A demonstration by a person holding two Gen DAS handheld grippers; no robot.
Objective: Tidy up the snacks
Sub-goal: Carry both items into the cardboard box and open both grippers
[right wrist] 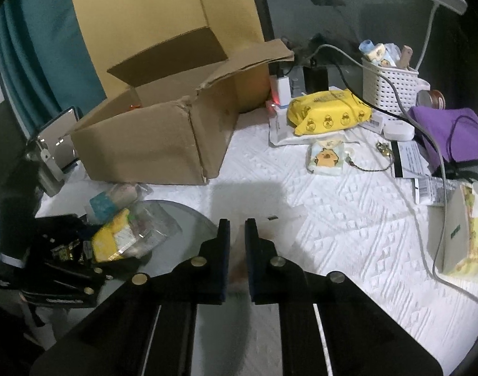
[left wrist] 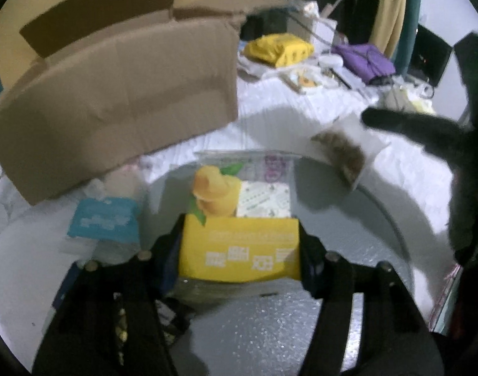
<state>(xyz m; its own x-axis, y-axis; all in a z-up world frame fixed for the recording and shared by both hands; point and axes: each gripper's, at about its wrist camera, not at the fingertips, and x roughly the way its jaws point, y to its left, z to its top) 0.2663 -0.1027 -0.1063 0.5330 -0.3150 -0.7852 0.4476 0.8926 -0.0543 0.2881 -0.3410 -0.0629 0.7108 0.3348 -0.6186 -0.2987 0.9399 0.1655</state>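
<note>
**Both grippers loaded, cardboard box ahead**

I take the cardboard box [right wrist: 151, 138] as my landmark. It stands open-topped on the white quilted surface [right wrist: 332, 219]; from my views I cannot tell what, if anything, lies inside it.

My left gripper [left wrist: 239, 250] is clamped on the yellow snack pack [left wrist: 239, 250], its fingers pressing the pack's two short ends, so the long axis runs across the jaws. The pack sits just short of the box's near wall, over a grey round tray [left wrist: 379, 219], with a blue packet [left wrist: 104, 219] beside it, nearer the box.

My right gripper [right wrist: 237, 250] is narrowed almost shut on a thin clear packet [left wrist: 342, 153] of brown bits, farther from the box than the left.

I judge the left hand nearer the box, so its pack should go up and over the near wall first.
</note>
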